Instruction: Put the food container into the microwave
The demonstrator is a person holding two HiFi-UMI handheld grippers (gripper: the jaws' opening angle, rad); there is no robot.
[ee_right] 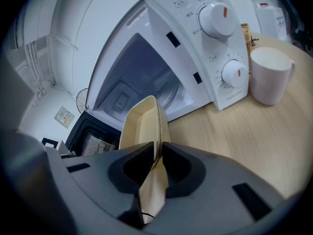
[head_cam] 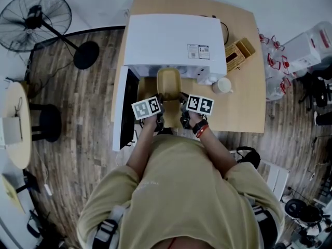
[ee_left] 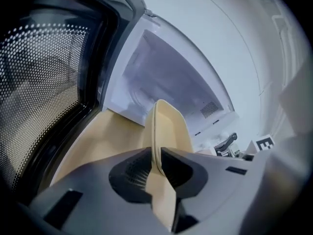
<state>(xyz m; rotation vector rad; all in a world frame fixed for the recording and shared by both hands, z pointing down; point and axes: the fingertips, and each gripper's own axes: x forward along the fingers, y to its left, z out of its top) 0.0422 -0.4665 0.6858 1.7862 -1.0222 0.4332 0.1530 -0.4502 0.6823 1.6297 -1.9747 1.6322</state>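
A beige food container (head_cam: pixel 169 85) hangs level in front of the white microwave (head_cam: pixel 171 40), its far end at the open cavity's mouth. My left gripper (head_cam: pixel 157 119) is shut on the container's left rim (ee_left: pixel 155 131). On the right rim (ee_right: pixel 155 126) my right gripper (head_cam: pixel 184 117) is shut too. The microwave door (head_cam: pixel 124 108) stands swung open to the left. Its dark perforated window fills the left of the left gripper view (ee_left: pixel 39 92). The empty cavity (ee_right: pixel 142 77) lies straight ahead of both grippers.
A white mug (head_cam: pixel 224 85) stands on the wooden table (head_cam: pixel 244 102) right of the microwave, next to its control knobs (ee_right: pixel 217 19). A wooden box (head_cam: pixel 237 53) sits further back. A floor fan (head_cam: pixel 36 19) and a round side table (head_cam: pixel 15 123) stand to the left.
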